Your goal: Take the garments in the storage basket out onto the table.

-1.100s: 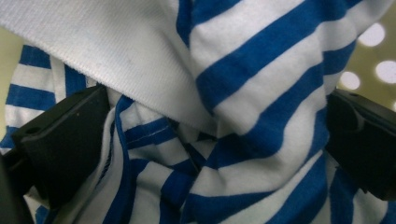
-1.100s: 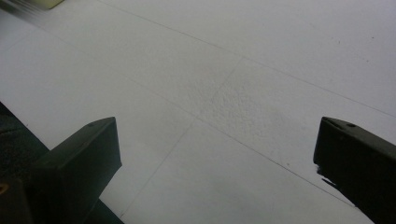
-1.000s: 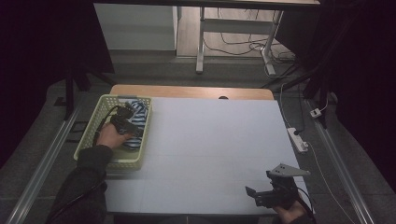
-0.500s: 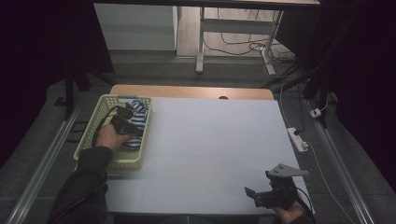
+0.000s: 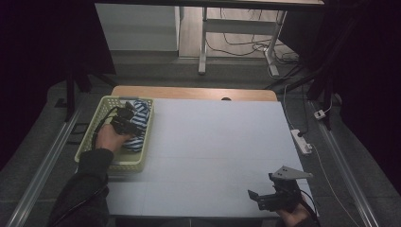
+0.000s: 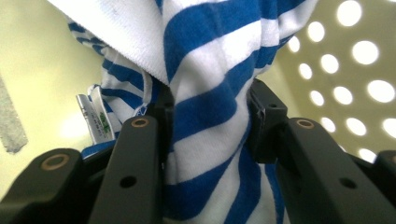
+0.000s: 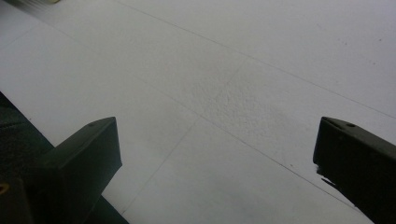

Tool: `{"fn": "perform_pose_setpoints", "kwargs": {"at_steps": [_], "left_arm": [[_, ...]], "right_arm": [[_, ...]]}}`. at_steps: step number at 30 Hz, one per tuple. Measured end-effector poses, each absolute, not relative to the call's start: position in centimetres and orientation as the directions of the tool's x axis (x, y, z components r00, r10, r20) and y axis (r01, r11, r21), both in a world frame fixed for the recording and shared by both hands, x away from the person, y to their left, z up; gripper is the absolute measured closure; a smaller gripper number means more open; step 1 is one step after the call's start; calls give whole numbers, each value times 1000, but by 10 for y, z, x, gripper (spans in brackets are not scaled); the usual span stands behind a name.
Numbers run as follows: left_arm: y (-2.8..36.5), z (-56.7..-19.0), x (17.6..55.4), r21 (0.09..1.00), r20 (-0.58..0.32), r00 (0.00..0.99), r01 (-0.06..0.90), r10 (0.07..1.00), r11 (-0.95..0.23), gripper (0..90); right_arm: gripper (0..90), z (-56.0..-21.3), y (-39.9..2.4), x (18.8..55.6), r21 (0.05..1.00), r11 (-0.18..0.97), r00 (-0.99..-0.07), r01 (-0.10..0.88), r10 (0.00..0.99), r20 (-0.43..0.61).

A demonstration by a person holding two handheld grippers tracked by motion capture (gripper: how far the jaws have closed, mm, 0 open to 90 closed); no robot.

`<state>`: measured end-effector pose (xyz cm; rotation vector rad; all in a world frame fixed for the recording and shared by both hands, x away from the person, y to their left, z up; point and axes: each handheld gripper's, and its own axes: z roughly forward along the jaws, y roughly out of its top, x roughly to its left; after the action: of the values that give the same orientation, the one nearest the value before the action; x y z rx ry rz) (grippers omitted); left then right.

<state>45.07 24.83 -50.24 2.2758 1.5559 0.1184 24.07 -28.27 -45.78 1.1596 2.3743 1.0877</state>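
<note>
2 grippers are at work, 1 in each hand. The left gripper [image 5: 126,115] is down inside the basket [image 5: 94,137], a pale yellow-green one with round holes in its walls, standing at the left edge of the table [image 5: 213,142]. Its jaws have just been closing, and a thick fold of the cloth [image 6: 210,116] is now pinched between them: in the left gripper view the blue and white stripes bunch up between the 2 black jaws, pressed on both sides, and the fabric rises above and beyond the tips. A small white label [image 6: 95,119] hangs off the cloth just to the left of the left jaw, and the holed wall of the basket runs close by on the right. From above, the cloth [image 5: 139,125] lies heaped in the far half of the basket, right under and beside that gripper, with the left hand [image 5: 111,137] behind it and a dark sleeve [image 5: 85,189] trailing back toward the near edge. The right gripper [image 5: 272,196] is well apart from all this, low over the near right corner of the table, grey plate on top. Its jaws stand wide, with bare white tabletop between them and nothing held.
</note>
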Motion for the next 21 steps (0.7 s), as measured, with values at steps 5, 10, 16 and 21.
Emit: {"fn": "perform_pose_setpoints", "kwargs": {"at_steps": [5, 10, 16, 21], "left_arm": [[248, -489, 444, 426, -93, 416, 838, 904, -342, 621], [255, -468, 436, 525, -103, 425, 791, 899, -314, 620], [265, -449, 427, 611, -124, 432, 742, 893, -274, 616], [273, -438, 422, 656, -144, 441, 713, 886, -248, 611]], "right_arm": [[3, -458, -283, 240, 736, 394, -640, 551, 765, 69], [3, -458, -283, 240, 737, 395, -642, 548, 764, 68], [3, -457, -283, 240, 736, 397, -643, 548, 763, 68], [3, -457, -283, 240, 735, 399, -643, 548, 763, 66]]}}
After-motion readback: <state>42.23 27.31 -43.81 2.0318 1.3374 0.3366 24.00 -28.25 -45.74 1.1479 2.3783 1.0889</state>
